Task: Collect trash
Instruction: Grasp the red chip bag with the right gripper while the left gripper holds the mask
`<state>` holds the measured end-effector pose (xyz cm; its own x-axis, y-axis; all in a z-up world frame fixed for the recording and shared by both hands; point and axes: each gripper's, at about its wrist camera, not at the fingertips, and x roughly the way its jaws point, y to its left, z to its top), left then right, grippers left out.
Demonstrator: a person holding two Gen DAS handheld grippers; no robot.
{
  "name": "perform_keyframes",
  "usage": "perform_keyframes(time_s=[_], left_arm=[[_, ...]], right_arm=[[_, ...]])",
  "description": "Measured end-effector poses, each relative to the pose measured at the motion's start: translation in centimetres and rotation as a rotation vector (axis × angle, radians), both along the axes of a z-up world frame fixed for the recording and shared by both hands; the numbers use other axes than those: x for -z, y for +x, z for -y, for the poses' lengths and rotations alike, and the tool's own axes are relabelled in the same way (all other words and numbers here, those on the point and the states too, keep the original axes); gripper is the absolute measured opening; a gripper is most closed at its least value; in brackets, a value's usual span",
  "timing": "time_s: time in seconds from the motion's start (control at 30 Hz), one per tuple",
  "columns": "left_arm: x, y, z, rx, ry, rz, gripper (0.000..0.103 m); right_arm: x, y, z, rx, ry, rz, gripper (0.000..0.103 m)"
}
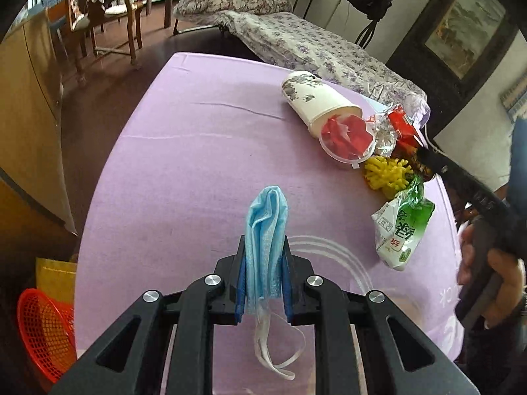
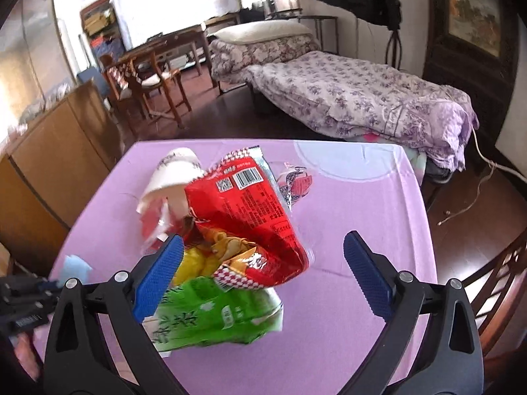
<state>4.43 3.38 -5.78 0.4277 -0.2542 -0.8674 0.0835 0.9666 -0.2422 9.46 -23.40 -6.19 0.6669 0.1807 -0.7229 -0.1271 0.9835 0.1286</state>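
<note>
**Figure: One piece secured, the next lined up**

We hold the blue face mask (image 1: 266, 240) clamped between the pads of the left gripper (image 1: 265, 275), its ear loops dangling below the jaws, lifted over the purple surface (image 1: 184, 151). The red mesh basket (image 1: 46, 329) sits off the surface's near left edge, low beside a yellow bag; we judge it the likely bin, so the mask should travel there with the loops kept clear of the rim. The right gripper (image 2: 263, 273) stands wide apart, pressing on nothing, with the red snack bag (image 2: 250, 217) between its pads and the green wrapper (image 2: 217, 316) just below. The rest of the trash clusters nearby: a tipped paper cup (image 1: 316, 98) with red scraps at its mouth, and a yellow crinkled piece (image 1: 388, 172). To do this well, we centre the right gripper on one wrapper, close on a crumpled fold rather than a slick flat face, and avoid nudging the cup.
</note>
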Motion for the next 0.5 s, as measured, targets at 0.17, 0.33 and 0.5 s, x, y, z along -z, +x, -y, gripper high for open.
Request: perform_keyframes(time_s=[0.17,0.33,0.5], left_arm=[[0.1,0.1,0.5,0.018,0.009,0.002,0.018],[0.4,0.1,0.6,0.017,0.01,-0.007,0.018],[0.5,0.2,0.6,0.017,0.011,-0.007,0.018]], right_arm=[[1.0,1.1,-0.3,-0.02,0.006,-0.042,0.094],[1.1,2.0,-0.3,-0.035,0.043,-0.048,0.081],[1.1,1.7,-0.1,-0.075,0.098,-0.06,0.037]])
